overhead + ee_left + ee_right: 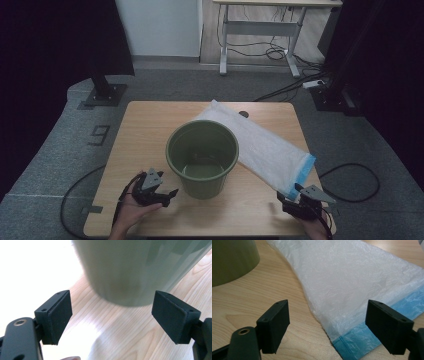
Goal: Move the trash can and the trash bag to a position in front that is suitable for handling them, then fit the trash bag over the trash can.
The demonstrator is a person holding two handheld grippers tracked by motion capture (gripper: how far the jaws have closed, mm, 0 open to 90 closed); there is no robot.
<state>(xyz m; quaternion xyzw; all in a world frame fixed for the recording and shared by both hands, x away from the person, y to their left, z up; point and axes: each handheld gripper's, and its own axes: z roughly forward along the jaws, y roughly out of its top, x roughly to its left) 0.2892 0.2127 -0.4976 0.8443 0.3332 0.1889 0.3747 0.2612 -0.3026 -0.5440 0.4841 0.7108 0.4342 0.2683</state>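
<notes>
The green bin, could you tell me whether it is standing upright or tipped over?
Upright: the green bin stands on its base on the table, open mouth up, its inside bottom visible.

Green bin [202, 158] hides part of the white plastic bag [260, 145] behind its rim; how far the bag runs under or behind it can't be told. In the left gripper view the bin [130, 270] is blurred, top and both sides cut by the frame, and the area to its left is washed out white. Right gripper view: bag [362, 282] cut at top and right, its blue hem [372, 335] running off the bottom. Person's forearms cut at the high view's bottom edge.
</notes>
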